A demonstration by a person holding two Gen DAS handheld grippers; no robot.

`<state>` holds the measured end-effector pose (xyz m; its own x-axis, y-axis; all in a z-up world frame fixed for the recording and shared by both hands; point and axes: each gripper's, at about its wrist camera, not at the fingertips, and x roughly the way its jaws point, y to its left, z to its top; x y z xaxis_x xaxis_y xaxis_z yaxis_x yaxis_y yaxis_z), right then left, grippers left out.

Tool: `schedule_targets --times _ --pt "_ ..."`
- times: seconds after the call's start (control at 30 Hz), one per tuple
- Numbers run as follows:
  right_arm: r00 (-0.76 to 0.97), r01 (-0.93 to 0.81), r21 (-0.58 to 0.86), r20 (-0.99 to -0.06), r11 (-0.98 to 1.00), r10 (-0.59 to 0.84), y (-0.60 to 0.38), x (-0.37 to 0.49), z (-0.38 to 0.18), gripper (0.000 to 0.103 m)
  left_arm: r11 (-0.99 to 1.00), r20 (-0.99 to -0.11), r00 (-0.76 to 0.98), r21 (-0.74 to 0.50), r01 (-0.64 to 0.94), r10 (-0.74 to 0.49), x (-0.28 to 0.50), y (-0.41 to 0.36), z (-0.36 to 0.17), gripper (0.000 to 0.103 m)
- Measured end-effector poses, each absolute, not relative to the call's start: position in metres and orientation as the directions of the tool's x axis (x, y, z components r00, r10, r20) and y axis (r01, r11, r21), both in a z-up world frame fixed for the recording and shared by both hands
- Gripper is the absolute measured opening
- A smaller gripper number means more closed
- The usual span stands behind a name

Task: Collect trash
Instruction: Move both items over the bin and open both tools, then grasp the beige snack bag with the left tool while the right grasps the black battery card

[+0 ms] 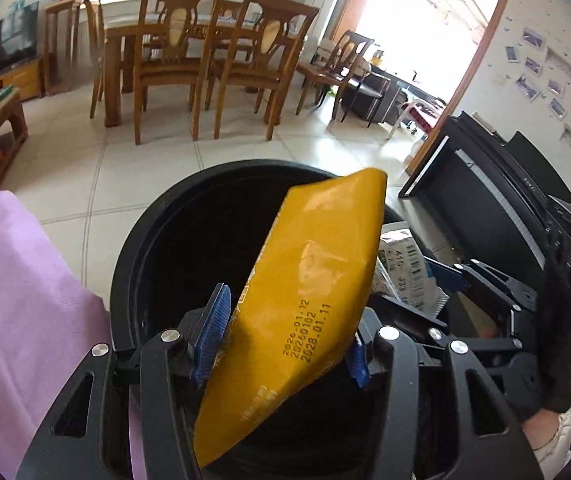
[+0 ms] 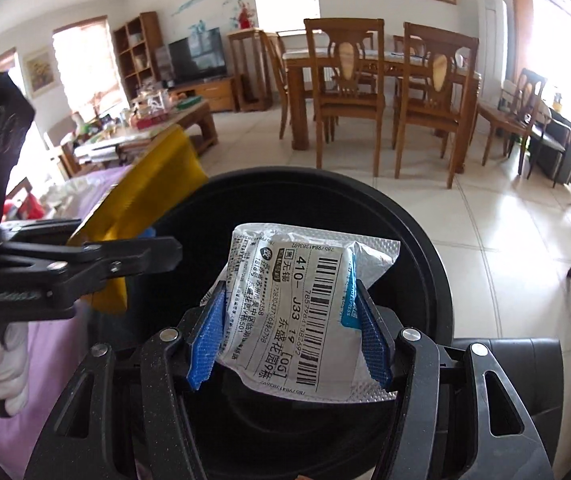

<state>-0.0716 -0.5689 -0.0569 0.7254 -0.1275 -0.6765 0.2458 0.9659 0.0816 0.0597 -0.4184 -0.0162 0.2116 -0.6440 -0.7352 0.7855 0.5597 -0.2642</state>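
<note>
The left gripper (image 1: 285,336) clenches a glossy yellow snack packet (image 1: 305,300), stamped 2026.01.12, tilted over the round black plastic bin (image 1: 141,248). Beside it, the right gripper (image 2: 289,336) pinches a white courier mailer (image 2: 305,304), apparently labelled 410-J33, above the same bin.

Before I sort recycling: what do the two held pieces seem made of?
Yellow packet: looks like glossy plastic film, judging by its sheen, creases and printed dates. White mailer: likely plastic bubble film with a dimpled edge, under a matte paper barcode label.
</note>
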Motion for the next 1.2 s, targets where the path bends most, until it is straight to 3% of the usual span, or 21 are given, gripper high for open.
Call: schedule_targets --times 0.23,0.37,0.4,0.43,0.5,0.6,0.7,0.77,0.97,1.2 --pt "0.707 0.213 0.042 -0.696 0.976 -0.124 -0.570 -0.061 -0.079 0.063 0.577 -0.748 0.216 -0.259 0.775 -0.627 0.073 -0.412 -0.026 0.052" --pt "0.704 0.201 0.033 -0.700 0.979 -0.121 -0.570 -0.061 -0.083 0.072 0.582 -0.745 0.222 -0.262 0.770 -0.629 0.072 -0.404 -0.023 0.052" --pt "0.708 0.199 0.031 -0.696 0.980 -0.121 -0.569 -0.062 -0.083 0.077 0.581 -0.742 0.225 -0.261 0.771 -0.632 0.071 -0.401 -0.021 0.055" --pt "0.713 0.197 0.034 -0.691 0.980 -0.120 -0.567 -0.063 -0.082 0.086 0.582 -0.738 0.230 -0.259 0.771 -0.634 0.069 -0.402 -0.018 0.066" --pt "0.725 0.194 0.045 -0.680 0.980 -0.112 -0.566 -0.066 -0.080 0.088 0.593 -0.724 0.261 -0.246 0.767 -0.639 0.064 -0.391 -0.012 0.086" --pt "0.741 0.202 0.059 -0.661 0.978 -0.113 -0.564 -0.072 -0.076 0.090 0.591 -0.686 0.302 -0.230 0.773 -0.662 0.052 -0.371 0.002 0.088" --pt "0.759 0.203 0.105 -0.646 0.973 -0.089 -0.557 -0.078 -0.068 0.093 0.612 -0.659 0.345 -0.222 0.759 -0.668 0.043 -0.348 0.013 0.098" --pt "0.771 0.191 0.135 -0.633 0.972 -0.064 -0.545 -0.081 -0.060 0.097 0.622 -0.645 0.369 -0.214 0.754 -0.669 0.036 -0.329 0.019 0.098" --pt "0.790 0.088 0.170 -0.613 0.982 0.036 -0.485 -0.064 -0.031 0.098 0.703 -0.620 0.482 -0.164 0.692 -0.619 0.035 -0.262 0.032 0.098" --pt "0.769 -0.085 0.237 -0.602 0.968 0.215 -0.385 -0.010 -0.008 0.098 0.833 -0.566 0.636 -0.186 0.521 -0.524 0.077 -0.131 0.042 0.098"
